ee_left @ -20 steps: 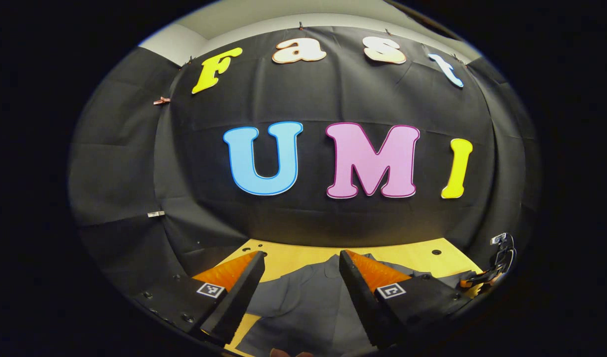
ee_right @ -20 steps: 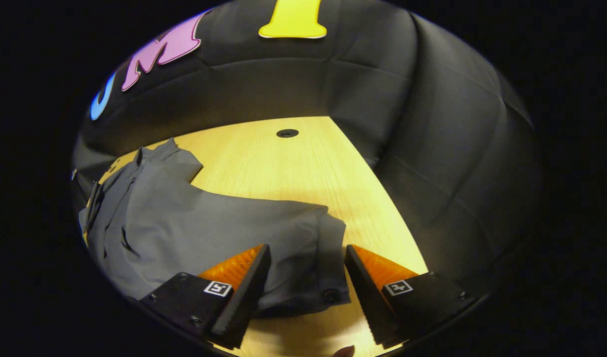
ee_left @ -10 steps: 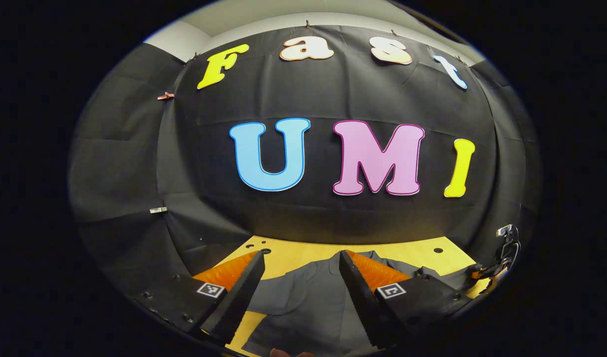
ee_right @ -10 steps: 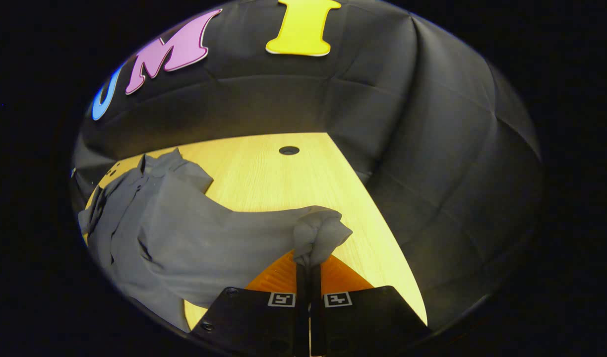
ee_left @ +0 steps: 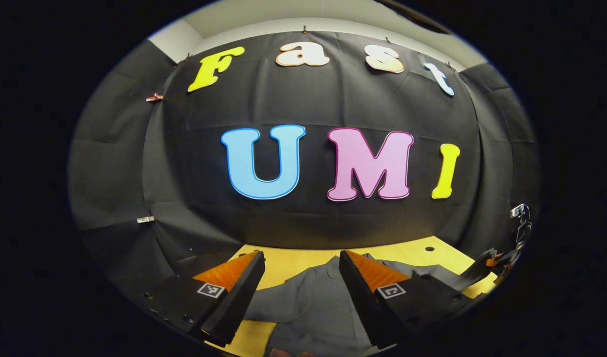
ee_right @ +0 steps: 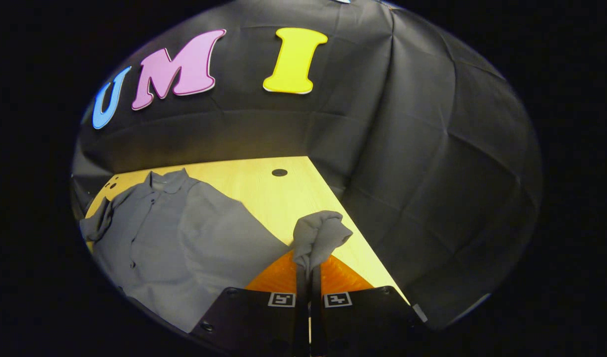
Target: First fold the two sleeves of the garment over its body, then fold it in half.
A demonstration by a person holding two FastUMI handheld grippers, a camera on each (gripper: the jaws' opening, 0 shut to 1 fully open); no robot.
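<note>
A grey button-up shirt (ee_right: 154,233) lies on the yellow wooden table (ee_right: 264,191), collar toward the far wall. My right gripper (ee_right: 308,270) is shut on the cuff of one sleeve (ee_right: 318,235), which bunches up above the fingertips and is raised off the table. In the left gripper view, my left gripper (ee_left: 301,270) hovers open above the shirt's body (ee_left: 313,302), nothing between its fingers. The other gripper (ee_left: 502,255) shows at the far right of that view, holding the sleeve end.
Black cloth walls close the table in at the back and on both sides. A small dark hole (ee_right: 279,172) sits in the tabletop near the far edge, and several more (ee_right: 111,183) near the far left corner.
The right gripper closed on the sleeve cuff and has lifted it up and back from the table. The left gripper stays open, shifting only slightly.
</note>
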